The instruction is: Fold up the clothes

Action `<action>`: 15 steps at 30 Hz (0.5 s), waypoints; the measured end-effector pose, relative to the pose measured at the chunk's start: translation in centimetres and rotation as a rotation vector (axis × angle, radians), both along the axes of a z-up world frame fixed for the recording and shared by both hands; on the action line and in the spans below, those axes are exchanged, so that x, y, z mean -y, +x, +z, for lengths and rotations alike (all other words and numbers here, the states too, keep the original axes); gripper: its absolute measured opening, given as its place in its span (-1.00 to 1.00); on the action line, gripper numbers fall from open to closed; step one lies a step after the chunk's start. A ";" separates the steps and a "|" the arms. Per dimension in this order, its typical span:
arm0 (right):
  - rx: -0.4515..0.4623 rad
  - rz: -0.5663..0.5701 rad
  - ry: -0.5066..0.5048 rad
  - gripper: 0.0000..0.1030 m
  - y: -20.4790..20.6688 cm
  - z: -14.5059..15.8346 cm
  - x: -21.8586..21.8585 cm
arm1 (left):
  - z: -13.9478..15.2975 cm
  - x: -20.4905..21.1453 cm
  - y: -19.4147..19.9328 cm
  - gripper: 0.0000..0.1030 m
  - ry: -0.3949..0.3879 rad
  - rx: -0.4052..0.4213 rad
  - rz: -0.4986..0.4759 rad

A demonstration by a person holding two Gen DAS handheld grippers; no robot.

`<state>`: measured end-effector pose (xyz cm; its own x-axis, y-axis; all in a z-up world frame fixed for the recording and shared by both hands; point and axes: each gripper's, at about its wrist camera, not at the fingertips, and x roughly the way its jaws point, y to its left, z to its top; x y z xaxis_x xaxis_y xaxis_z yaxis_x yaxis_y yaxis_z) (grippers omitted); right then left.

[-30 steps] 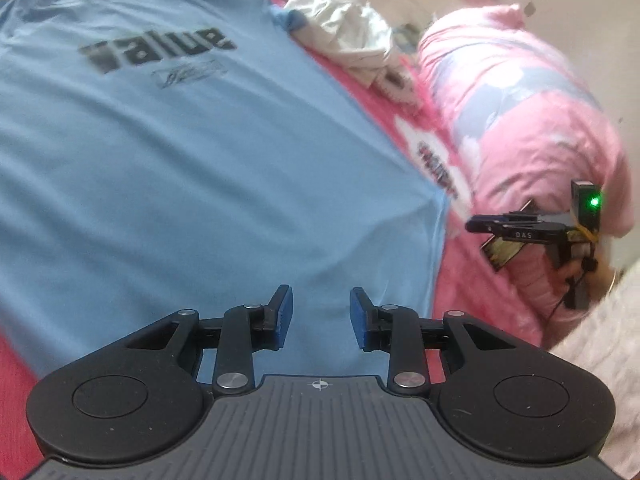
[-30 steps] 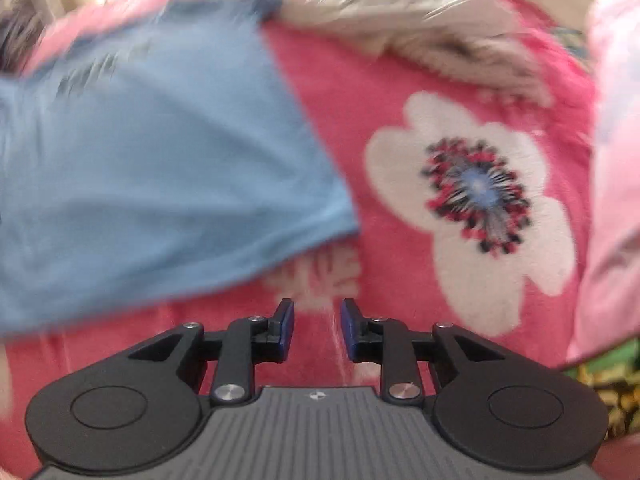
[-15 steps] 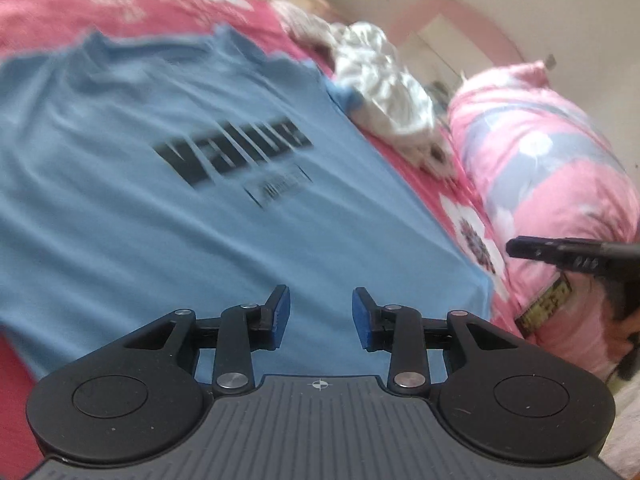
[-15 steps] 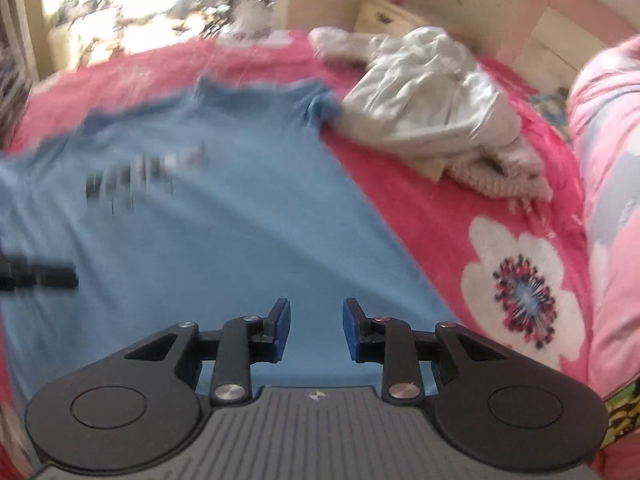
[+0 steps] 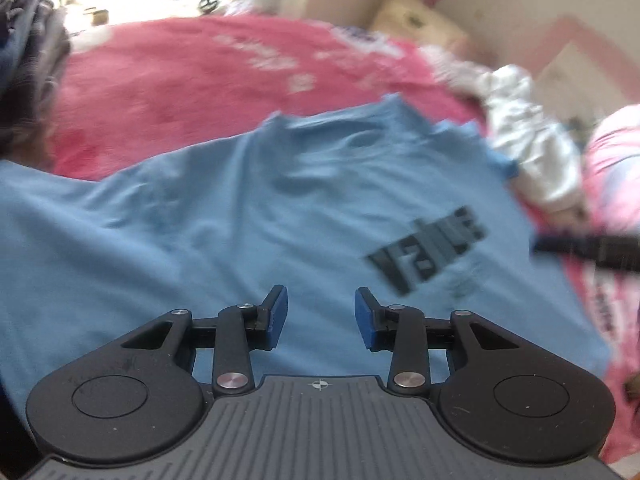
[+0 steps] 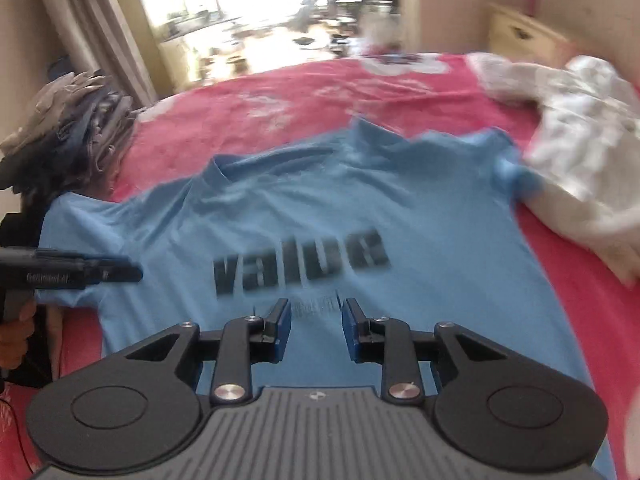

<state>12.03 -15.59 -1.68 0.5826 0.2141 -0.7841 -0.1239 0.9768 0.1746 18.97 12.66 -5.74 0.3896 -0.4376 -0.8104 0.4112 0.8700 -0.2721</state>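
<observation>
A light blue T-shirt with dark "value" lettering lies spread flat, front up, on a pink-red floral bedspread. Its collar points away from me. My left gripper hovers open above the shirt's lower left part, nothing between its blue pads. My right gripper hovers open just below the lettering, also empty. Each gripper shows as a dark bar at the edge of the other's view, the left one held by a hand.
A crumpled white garment lies beside the shirt's right sleeve. A stack of folded grey and dark clothes sits at the bed's far left. A pink quilt bulks at the right. A bright window lies beyond the bed.
Both grippers have moved up from the shirt's bottom hem toward its chest, and both views now look across the whole shirt to its collar. Both stay open and empty.
</observation>
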 end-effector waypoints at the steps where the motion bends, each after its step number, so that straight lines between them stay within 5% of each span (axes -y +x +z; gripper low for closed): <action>1: 0.014 0.052 0.019 -0.39 2.1 0.2 -0.3 | 0.1 0.1 0.5 -0.29 0.043 0.000 0.012; 6: -0.005 0.374 0.094 -0.38 12.5 2.0 -4.3 | 0.8 0.4 2.9 -0.29 0.253 0.000 0.071; 10: -0.128 0.424 0.207 -0.34 18.7 0.2 -7.3 | 0.7 0.1 5.6 -0.29 0.314 0.044 0.161; 15: -0.073 0.533 0.116 -0.32 20.8 -4.1 -10.3 | -1.0 0.1 6.7 -0.29 0.322 0.218 0.187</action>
<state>32.81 -5.28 -5.82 0.3152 0.5521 -0.7719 -0.5799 0.7559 0.3038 25.62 12.55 -6.77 0.6151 -0.0812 -0.7843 0.2564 0.9612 0.1016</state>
